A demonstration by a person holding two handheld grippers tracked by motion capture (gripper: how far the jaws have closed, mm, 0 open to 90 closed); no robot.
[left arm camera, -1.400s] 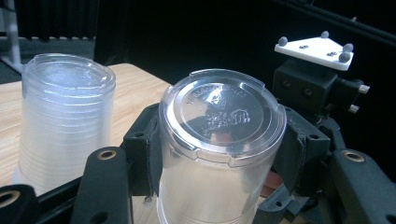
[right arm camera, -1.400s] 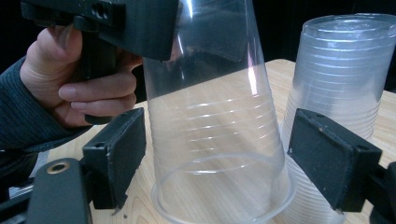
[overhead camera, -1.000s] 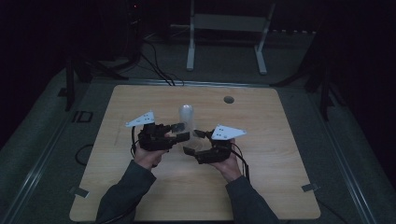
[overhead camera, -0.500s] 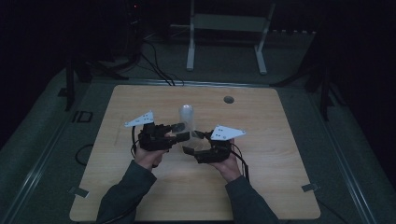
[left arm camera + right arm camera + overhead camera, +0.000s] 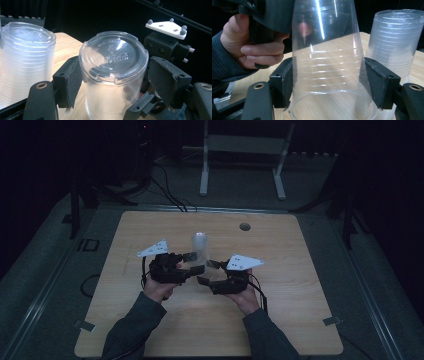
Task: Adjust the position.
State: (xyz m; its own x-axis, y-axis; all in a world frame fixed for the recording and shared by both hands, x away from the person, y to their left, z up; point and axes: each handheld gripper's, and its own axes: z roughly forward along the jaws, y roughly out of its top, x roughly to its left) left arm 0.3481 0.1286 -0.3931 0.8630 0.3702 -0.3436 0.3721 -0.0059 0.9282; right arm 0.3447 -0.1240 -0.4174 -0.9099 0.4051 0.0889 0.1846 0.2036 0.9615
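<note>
A single clear plastic cup (image 5: 113, 65) stands upside down between both grippers, its base on top. My left gripper (image 5: 112, 82) is shut on its upper part, pads against both sides. My right gripper (image 5: 328, 85) is shut on the cup's (image 5: 327, 75) wider lower part near the rim, close above the table. In the high view the left gripper (image 5: 192, 261) and right gripper (image 5: 209, 272) meet nose to nose at mid-table. A stack of clear cups (image 5: 199, 245), also upside down, stands just behind them. It appears to the left (image 5: 25, 57) and to the right (image 5: 394, 50).
The wooden table (image 5: 300, 320) has a round hole (image 5: 244, 226) near its far edge. A white metal stand (image 5: 240, 165) and cables lie on the dark floor beyond. The hand holding the left gripper (image 5: 259, 52) is close to the cup.
The right gripper has edged slightly left toward the left gripper. The stack of cups has not moved.
</note>
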